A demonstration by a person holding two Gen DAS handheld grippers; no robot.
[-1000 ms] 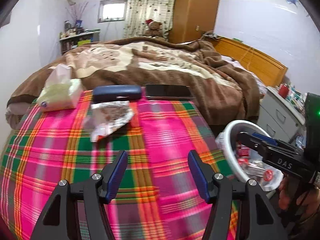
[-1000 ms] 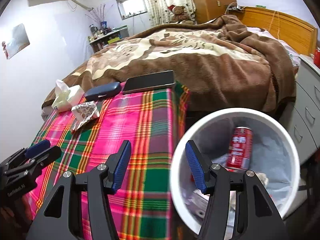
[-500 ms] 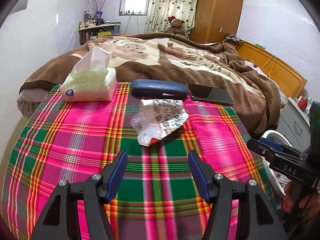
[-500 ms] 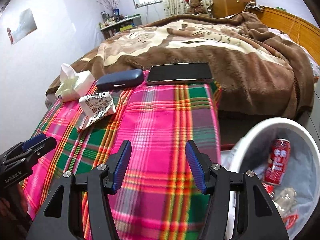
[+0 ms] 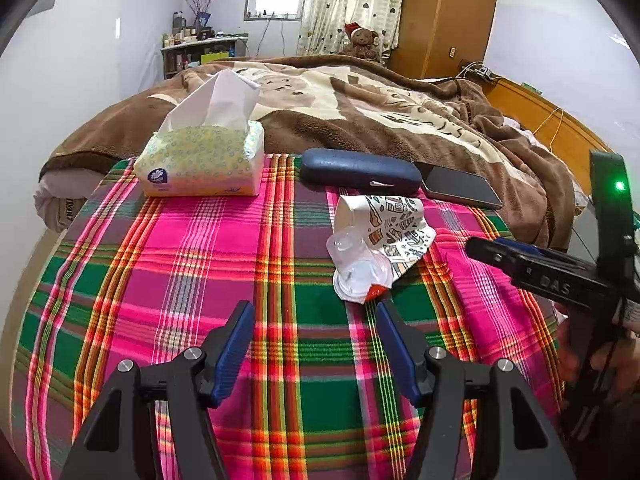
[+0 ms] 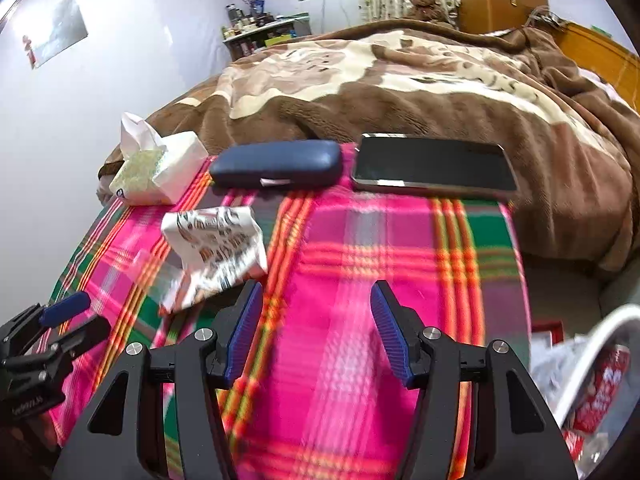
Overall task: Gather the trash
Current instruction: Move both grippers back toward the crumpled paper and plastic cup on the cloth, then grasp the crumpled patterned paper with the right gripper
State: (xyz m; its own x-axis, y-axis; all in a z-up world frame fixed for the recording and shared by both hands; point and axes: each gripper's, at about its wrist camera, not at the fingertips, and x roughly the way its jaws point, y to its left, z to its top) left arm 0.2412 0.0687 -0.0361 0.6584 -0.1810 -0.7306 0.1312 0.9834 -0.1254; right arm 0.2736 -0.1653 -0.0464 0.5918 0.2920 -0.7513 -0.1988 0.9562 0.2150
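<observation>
A crumpled printed paper cup with a clear plastic lid (image 5: 376, 248) (image 6: 218, 246) lies on the pink and green plaid cloth (image 5: 224, 264) (image 6: 380, 264). My left gripper (image 5: 314, 312) hovers open just in front of it, nothing between its blue pads. Over the cloth to the cup's right, my right gripper (image 6: 316, 294) is also open and empty; it shows at the right edge of the left wrist view (image 5: 532, 264). The white trash bin (image 6: 592, 352), with a red can inside, peeks in at the lower right of the right wrist view.
Along the far edge of the cloth sit a tissue pack (image 5: 204, 158), a dark blue glasses case (image 5: 360, 170) and a black phone (image 5: 460, 188). Behind them a brown blanket (image 5: 380, 112) covers the bed. A wooden wardrobe and headboard stand at the back right.
Both grippers swung left, away from the bin and over the cloth. The crumpled cup now lies right ahead of the left gripper, and the bin has slid to the right wrist view's edge.
</observation>
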